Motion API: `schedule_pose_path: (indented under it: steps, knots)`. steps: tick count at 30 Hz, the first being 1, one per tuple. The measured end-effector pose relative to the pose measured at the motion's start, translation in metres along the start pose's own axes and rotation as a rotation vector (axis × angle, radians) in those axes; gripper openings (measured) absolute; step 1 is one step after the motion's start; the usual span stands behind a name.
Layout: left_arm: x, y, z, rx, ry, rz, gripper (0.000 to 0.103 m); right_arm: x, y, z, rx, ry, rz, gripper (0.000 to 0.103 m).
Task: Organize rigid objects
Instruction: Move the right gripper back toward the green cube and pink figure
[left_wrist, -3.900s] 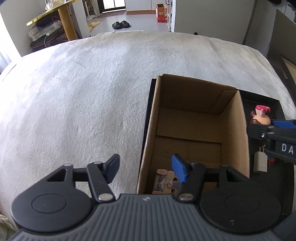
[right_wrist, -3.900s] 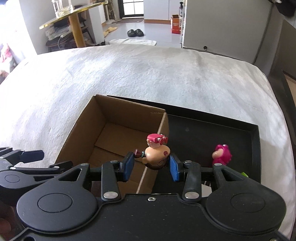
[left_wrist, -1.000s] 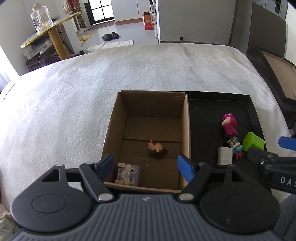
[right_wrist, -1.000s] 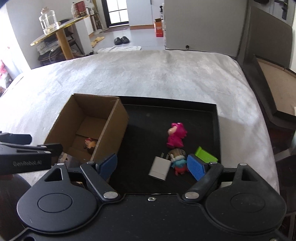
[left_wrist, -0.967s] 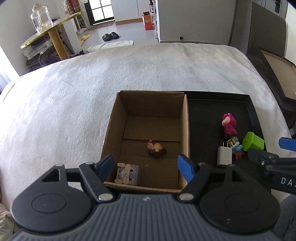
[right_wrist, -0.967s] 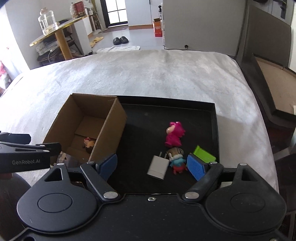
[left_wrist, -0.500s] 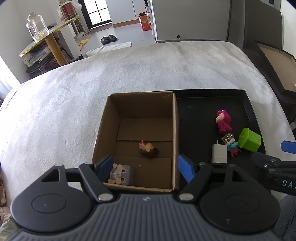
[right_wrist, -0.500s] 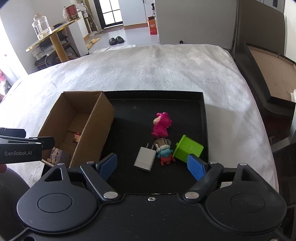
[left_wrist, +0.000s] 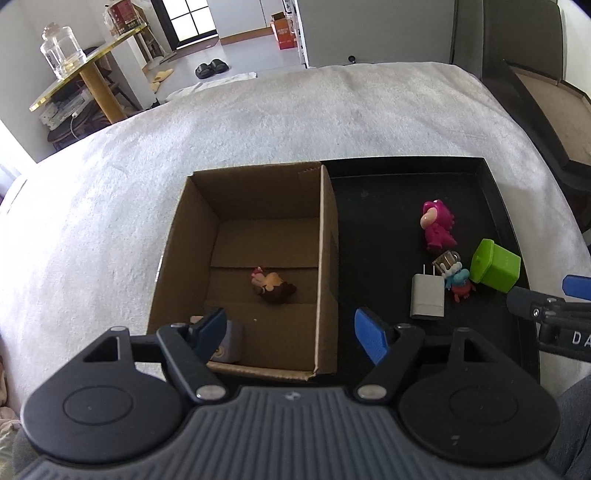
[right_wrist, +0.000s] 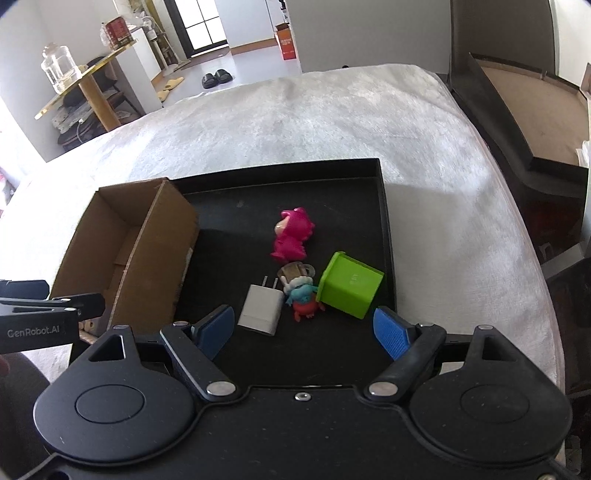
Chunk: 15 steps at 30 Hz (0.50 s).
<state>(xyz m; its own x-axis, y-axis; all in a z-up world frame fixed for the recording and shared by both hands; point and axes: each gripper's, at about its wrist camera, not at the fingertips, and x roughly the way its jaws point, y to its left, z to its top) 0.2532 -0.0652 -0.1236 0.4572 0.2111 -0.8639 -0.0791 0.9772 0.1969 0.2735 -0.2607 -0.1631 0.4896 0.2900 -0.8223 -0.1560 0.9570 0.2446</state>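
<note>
Both the left gripper (left_wrist: 290, 334) and the right gripper (right_wrist: 303, 330) hang with jaws spread and nothing between them. Four small things are left on the black tray (right_wrist: 384, 206), which lies on a white blanket (right_wrist: 295, 122): a pink figure (right_wrist: 291, 236), a white charger (right_wrist: 261, 304), a small blue-and-red figure (right_wrist: 304, 295) and a green cube (right_wrist: 349, 284). The cardboard box (left_wrist: 328, 236) at the tray's left already holds two toys. All look light, hard plastic that will not give. The charger's flat sides offer the surest hold; the cube is wide and smooth and may slip; the figures are best pinched across the body.
</note>
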Motion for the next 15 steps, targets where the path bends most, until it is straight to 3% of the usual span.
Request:
schedule_pose_path:
  steps: [15]
  knots:
    - [0.027, -0.016, 0.002, 0.019, 0.018, 0.012, 0.067, 0.035, -0.029, 0.002, 0.095, 0.044, -0.026, 0.082]
